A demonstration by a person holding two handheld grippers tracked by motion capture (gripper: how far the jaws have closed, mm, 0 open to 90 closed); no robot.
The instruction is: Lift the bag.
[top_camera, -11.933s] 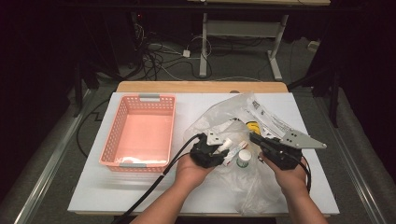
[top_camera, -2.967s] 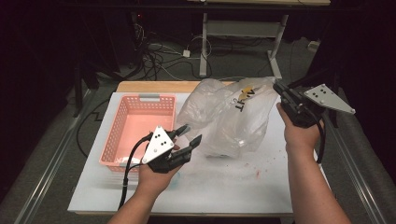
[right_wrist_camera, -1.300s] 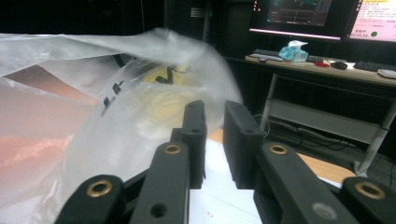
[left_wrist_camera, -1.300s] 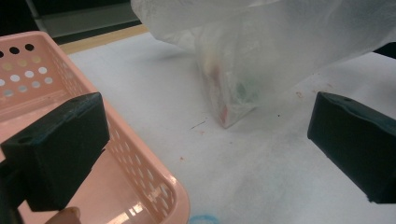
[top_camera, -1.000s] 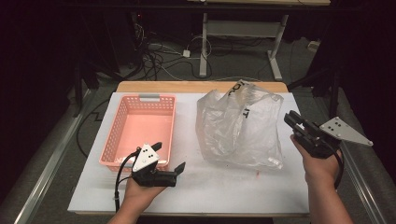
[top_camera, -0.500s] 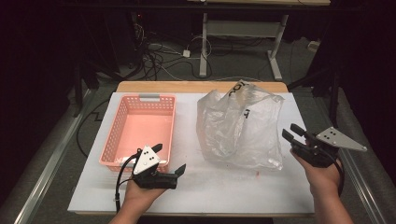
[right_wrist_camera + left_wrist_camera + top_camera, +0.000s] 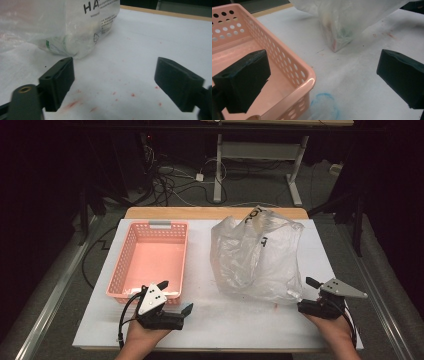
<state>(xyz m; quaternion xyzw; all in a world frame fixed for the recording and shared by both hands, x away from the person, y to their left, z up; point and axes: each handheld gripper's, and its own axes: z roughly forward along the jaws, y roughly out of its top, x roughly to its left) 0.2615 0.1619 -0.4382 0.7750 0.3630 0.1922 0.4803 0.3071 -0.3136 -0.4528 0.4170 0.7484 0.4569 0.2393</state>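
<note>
A clear plastic bag was seen slumped on the white tabletop, right of centre, its mouth turned toward the far edge and dark printed lettering visible on its film. Small items were held inside it; in the left gripper view a boxy shape with red and green marks could be made out through the film, though what it was could not be told for certain. A pink perforated plastic basket was set on the tabletop left of the bag, well apart from it.

The right hand-held gripper was held low over the tabletop at the near right corner, just beside the bag's near right corner but not touching it. Its jaws had just been opening and stood wide apart, with nothing between them; in the right gripper view only bare white surface flecked with red spots was seen in the gap, the bag lying beyond the left jaw.

The left hand-held gripper was held at the near left, just in front of the basket's near rim. Its jaws were likewise spread wide and empty, one jaw over the basket's corner, the other over the tabletop.
</note>
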